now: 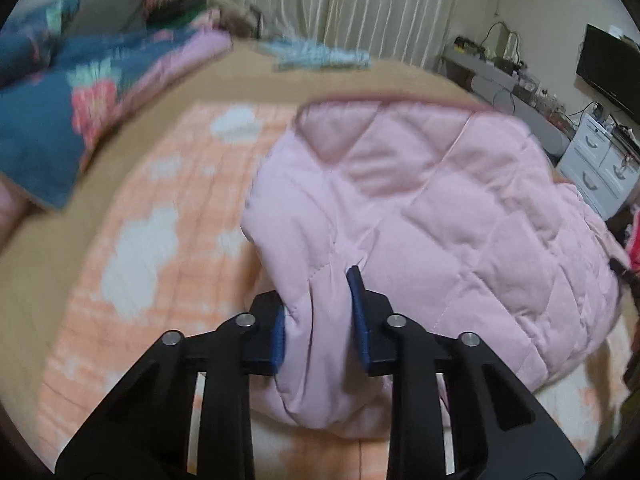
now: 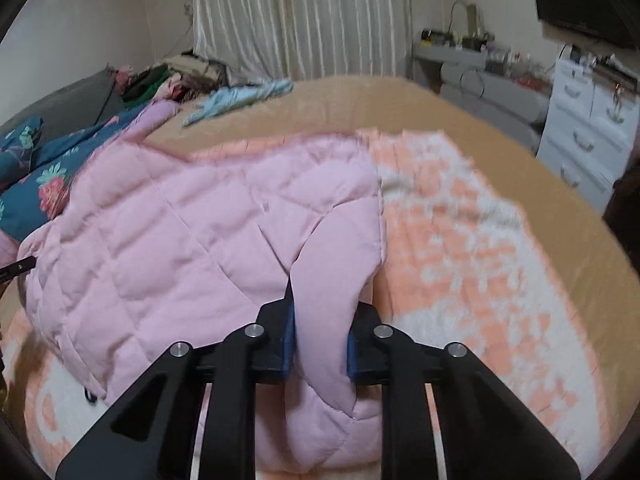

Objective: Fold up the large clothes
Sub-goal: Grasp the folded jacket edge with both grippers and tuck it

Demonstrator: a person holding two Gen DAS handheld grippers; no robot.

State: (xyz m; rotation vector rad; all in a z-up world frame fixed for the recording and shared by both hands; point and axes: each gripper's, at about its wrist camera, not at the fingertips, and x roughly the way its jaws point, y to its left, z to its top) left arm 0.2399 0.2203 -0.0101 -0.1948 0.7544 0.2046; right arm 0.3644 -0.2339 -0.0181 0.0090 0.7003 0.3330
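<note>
One pink quilted padded jacket [image 1: 460,216] lies on one orange-and-white patterned blanket [image 1: 160,240], spread over one tan bedcover [image 1: 52,232]. Two black two-finger grippers with blue pads are counted, the left gripper [image 1: 320,312] and the right gripper [image 2: 320,328], each with a bunch of the jacket between its two fingers. One teal floral-print quilt [image 1: 44,120] and one pale blue striped garment [image 1: 320,56] lie at the far side. One black wall-mounted television [image 1: 608,68], one white chest of drawers [image 2: 588,136] and one striped cream curtain [image 2: 300,16] complete the count.
</note>
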